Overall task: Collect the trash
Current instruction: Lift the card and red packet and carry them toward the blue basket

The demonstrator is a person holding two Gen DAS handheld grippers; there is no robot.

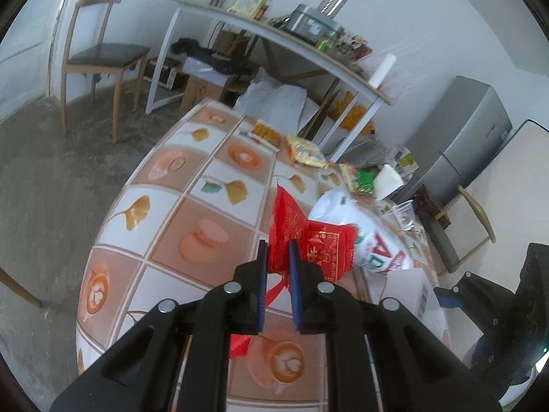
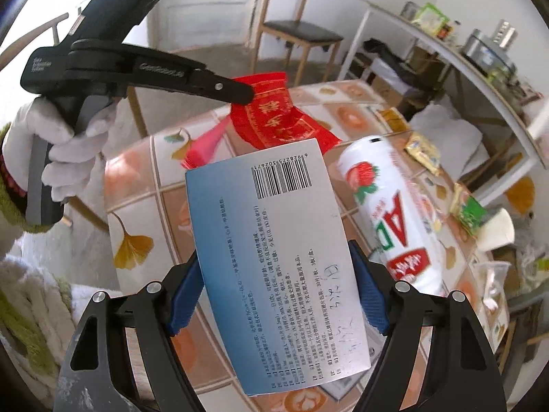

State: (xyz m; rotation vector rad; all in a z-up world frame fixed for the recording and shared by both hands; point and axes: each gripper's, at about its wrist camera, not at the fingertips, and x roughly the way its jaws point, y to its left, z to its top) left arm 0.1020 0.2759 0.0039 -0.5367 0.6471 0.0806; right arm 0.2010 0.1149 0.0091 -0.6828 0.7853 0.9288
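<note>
My left gripper point(image 1: 277, 252) has its fingers pinched tight on a red plastic bag point(image 1: 308, 237), which hangs lifted above the tiled tablecloth point(image 1: 164, 185); in the right wrist view that same gripper reaches in from the upper left, carried by a white-gloved hand point(image 2: 65, 144). My right gripper point(image 2: 274, 292) grasps a blue-and-white carton point(image 2: 274, 257) across its width, both blue pads pressed against its edges, barcode face toward the camera, filling most of that view and hiding the table under it. Just beside the carton on the right lies a white bottle with a strawberry label point(image 2: 387, 213), resting on its side on the table. Further back along the table I see yellow snack wrappers point(image 1: 305, 151), a green packet point(image 1: 360, 178), a white paper cup point(image 2: 497, 230) and a clear plastic cup point(image 1: 405, 213). Beyond the table stand a cluttered white shelf point(image 1: 274, 37), a wooden chair point(image 1: 99, 55) and a grey fridge point(image 1: 463, 137).
</note>
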